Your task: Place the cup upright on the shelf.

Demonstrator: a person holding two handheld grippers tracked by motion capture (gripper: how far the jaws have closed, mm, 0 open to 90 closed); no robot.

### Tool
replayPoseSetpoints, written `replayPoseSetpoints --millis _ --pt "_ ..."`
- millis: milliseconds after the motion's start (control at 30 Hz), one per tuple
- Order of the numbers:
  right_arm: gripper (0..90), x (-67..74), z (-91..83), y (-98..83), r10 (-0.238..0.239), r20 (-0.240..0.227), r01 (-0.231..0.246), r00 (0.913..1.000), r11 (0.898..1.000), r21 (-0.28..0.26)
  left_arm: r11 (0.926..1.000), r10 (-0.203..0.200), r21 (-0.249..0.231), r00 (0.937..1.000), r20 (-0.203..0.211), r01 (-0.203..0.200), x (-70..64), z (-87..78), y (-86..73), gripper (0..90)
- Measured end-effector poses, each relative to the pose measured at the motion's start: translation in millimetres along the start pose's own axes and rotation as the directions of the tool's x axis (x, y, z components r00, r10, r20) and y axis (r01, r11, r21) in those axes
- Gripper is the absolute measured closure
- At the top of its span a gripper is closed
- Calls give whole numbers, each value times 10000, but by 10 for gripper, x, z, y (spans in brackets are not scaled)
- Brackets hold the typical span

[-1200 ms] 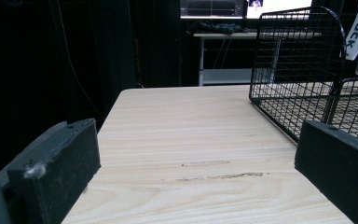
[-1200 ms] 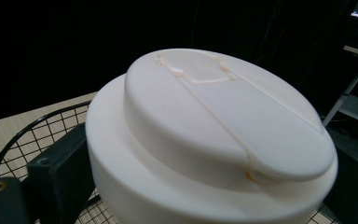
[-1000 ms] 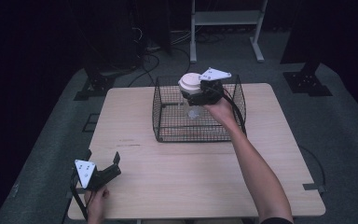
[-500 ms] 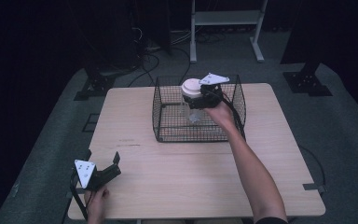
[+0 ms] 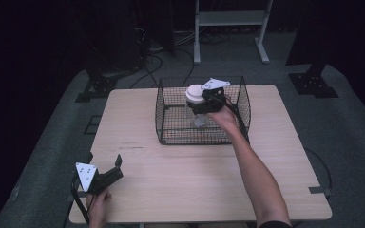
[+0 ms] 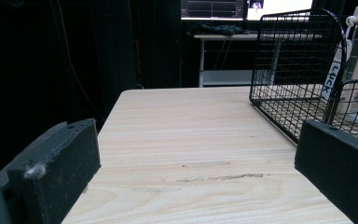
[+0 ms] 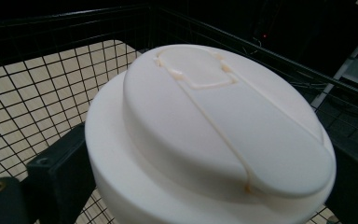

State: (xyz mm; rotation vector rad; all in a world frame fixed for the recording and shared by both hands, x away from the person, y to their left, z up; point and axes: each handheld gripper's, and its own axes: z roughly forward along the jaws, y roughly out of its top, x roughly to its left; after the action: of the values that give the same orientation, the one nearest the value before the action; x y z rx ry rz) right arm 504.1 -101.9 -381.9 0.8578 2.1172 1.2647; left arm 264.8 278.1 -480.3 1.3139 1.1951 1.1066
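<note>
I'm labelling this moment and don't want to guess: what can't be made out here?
- Jar contents: too small in the high view; the white lid covers them in the right gripper view.
- Right gripper jaw contact: hidden beneath the lid.
- Basket label text: partly blocked by wire in the left gripper view.

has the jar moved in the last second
Yes. The right gripper has carried the jar lower into the basket, toward its near wall.

Both forearms are showing bare, no sleeves. The left gripper is wearing black blocky jaws, a grey three-cornered plate at its 9 o'clock and a black trailing cable. The right gripper is looking alike, plate at 12 o'clock.
</note>
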Motion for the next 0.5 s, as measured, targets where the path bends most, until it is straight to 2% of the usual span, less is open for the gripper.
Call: replayPoseSetpoints --millis 167,500 --pt "40 1 -14 -17 -66 -9 66 10000 10000 12 9999 120 12 9999 -3 -120 -14 -2 0 0" --pt "34 -28 -50 -40 0 51 0 10000 10000 -5 9999 103 23 9999 -76 -102 -17 2 1 0"
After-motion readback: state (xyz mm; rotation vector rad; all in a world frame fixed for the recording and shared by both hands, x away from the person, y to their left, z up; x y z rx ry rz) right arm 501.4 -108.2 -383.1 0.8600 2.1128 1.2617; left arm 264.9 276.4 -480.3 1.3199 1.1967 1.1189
